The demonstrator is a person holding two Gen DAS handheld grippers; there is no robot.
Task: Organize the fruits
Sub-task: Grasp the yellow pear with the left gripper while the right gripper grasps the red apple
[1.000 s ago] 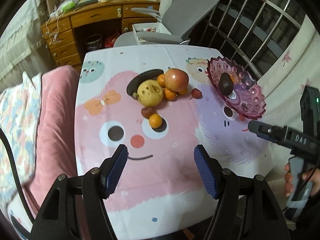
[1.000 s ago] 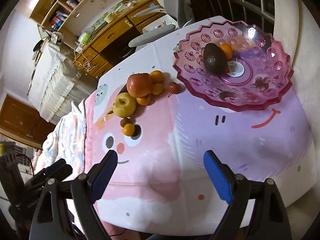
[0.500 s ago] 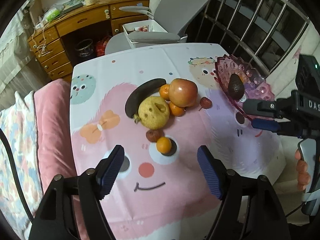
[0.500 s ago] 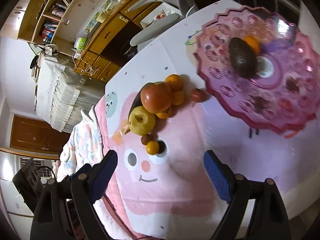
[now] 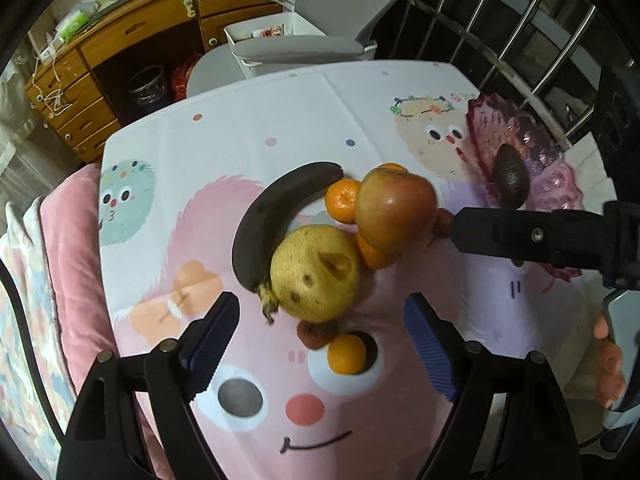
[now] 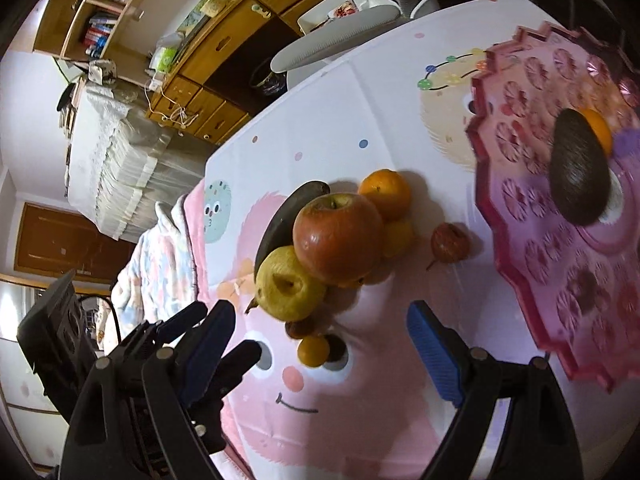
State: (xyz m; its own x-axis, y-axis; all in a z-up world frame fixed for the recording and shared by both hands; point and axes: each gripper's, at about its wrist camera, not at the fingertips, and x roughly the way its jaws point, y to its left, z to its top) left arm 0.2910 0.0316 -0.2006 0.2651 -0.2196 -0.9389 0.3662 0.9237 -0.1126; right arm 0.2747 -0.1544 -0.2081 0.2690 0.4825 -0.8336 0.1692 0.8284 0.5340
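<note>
Both claws stand with their blue pads spread apart and nothing between them. From the left wrist view, the left gripper point(image 5: 320, 340) fills the bottom of the frame, its pads flanking the lower edge of the fruit pile at frame centre. Going left to right there: a blackened banana point(image 5: 276, 220) curves from centre-left up toward the middle, a yellow pear point(image 5: 314, 270) sits against its lower end, a mandarin point(image 5: 342, 202) lies just above the pear, and a red apple point(image 5: 394, 214) leans on the pile to the right. Below the pear, a small brown fruit point(image 5: 316, 332) touches a small orange point(image 5: 347, 354), low in the centre. At centre right, the dark finger of the right gripper point(image 5: 520, 236) reaches in from the frame's edge, tip near the apple. Behind it, at upper right, a pink glass dish point(image 5: 556, 184) holds an avocado point(image 5: 510, 178).

From the right wrist view, the left gripper point(image 6: 212, 344) shows at lower left, pads parted. The right gripper point(image 6: 320, 344) spans the bottom. The fruit pile sits at centre on the cartoon-print tablecloth point(image 6: 320, 128), a small red fruit point(image 6: 450, 242) lies alone right of centre, and the dish occupies the right edge, carrying the avocado with an orange fruit point(image 6: 598, 128) touching it from behind.
</note>
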